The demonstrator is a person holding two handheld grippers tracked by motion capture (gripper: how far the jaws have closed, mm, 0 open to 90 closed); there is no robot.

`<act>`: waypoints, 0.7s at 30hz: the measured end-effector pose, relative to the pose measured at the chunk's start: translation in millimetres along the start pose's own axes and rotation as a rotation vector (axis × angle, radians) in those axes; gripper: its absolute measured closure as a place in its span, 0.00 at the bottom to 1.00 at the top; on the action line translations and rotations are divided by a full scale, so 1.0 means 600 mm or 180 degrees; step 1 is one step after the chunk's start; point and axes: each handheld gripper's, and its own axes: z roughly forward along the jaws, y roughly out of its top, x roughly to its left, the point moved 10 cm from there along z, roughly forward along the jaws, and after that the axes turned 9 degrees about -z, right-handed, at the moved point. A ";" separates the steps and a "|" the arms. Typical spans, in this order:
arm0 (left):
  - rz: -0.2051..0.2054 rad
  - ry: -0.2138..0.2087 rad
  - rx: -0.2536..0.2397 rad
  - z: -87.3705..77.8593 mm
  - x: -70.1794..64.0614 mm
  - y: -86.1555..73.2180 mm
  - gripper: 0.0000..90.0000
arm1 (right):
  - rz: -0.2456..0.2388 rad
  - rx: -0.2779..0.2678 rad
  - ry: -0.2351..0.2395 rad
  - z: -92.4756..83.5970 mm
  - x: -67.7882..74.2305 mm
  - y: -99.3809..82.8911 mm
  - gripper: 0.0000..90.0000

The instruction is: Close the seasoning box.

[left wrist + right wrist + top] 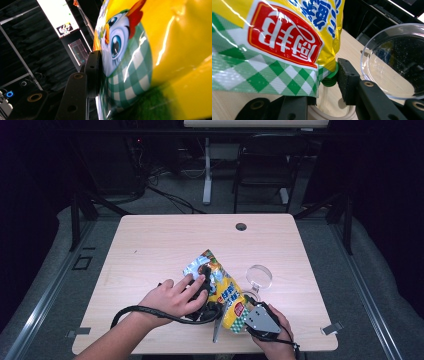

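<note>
Pouch (226, 292) clamped by left tongs (204, 287), green cap (330, 77) gripped in right tongs (250, 317); bowl (259, 276) beside, empty, pouring pending.

We are looking at a light wooden table (150, 245) standing on grey carpet (45, 270). Behind it a black chair (262, 165) and a white desk leg (207, 170) are sitting in a dim, dark-walled room.

We see yellow pouch (287, 32) with green-check base between black jaws, right jaw pad pressing its green cap (330, 79); clear bowl (387, 82) just beside, on wooden table (227, 105).
</note>
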 end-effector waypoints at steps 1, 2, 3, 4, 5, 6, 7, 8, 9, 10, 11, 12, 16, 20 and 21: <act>0.0010 0.0009 -0.0004 0.000 0.001 0.000 0.73 | 0.0007 -0.0015 0.0018 0.001 0.001 0.001 0.78; 0.0010 0.0009 -0.0004 0.000 0.001 0.000 0.73 | 0.0003 -0.0013 0.0015 0.001 0.001 0.001 0.78; 0.0010 0.0006 -0.0009 0.000 0.001 0.000 0.73 | -0.0003 -0.0006 0.0012 0.000 0.001 0.001 0.78; 0.0010 0.0006 -0.0009 0.000 0.001 0.000 0.73 | -0.0004 -0.0005 0.0011 0.000 0.001 0.001 0.78; 0.0017 0.0012 -0.0008 0.000 0.001 0.000 0.73 | -0.0004 -0.0005 0.0011 0.000 0.001 0.001 0.78; 0.0025 0.0017 -0.0006 0.000 0.002 0.001 0.73 | 0.0002 -0.0012 0.0013 0.001 0.001 0.001 0.78; 0.0046 0.0012 0.0002 0.000 0.004 0.001 0.73 | 0.0004 -0.0010 0.0005 0.000 0.000 0.001 0.78; 0.0046 0.0012 0.0002 0.000 0.004 0.001 0.73 | 0.0004 -0.0010 0.0005 0.000 0.000 0.001 0.78; 0.0011 0.0012 -0.0025 0.000 0.002 0.003 0.73 | 0.0000 -0.0003 -0.0001 0.000 0.000 0.000 0.78; 0.0017 0.0016 -0.0025 0.000 0.003 0.003 0.73 | 0.0005 -0.0002 -0.0001 -0.001 0.000 0.000 0.78; 0.0017 0.0008 -0.0024 0.000 0.003 0.003 0.73 | 0.0004 0.0003 -0.0003 -0.001 -0.001 0.000 0.78; 0.0007 0.0009 -0.0026 0.000 0.003 0.003 0.73 | 0.0006 0.0001 -0.0002 -0.001 -0.001 0.000 0.78; 0.0018 0.0010 -0.0017 0.000 0.003 0.003 0.73 | 0.0004 0.0004 -0.0004 -0.001 -0.001 0.000 0.78; 0.0009 0.0018 -0.0025 0.001 0.003 0.004 0.73 | 0.0005 0.0005 -0.0005 -0.001 -0.001 -0.001 0.78; 0.0001 0.0010 -0.0018 0.001 0.003 0.004 0.73 | 0.0004 0.0005 -0.0008 -0.001 -0.001 -0.001 0.78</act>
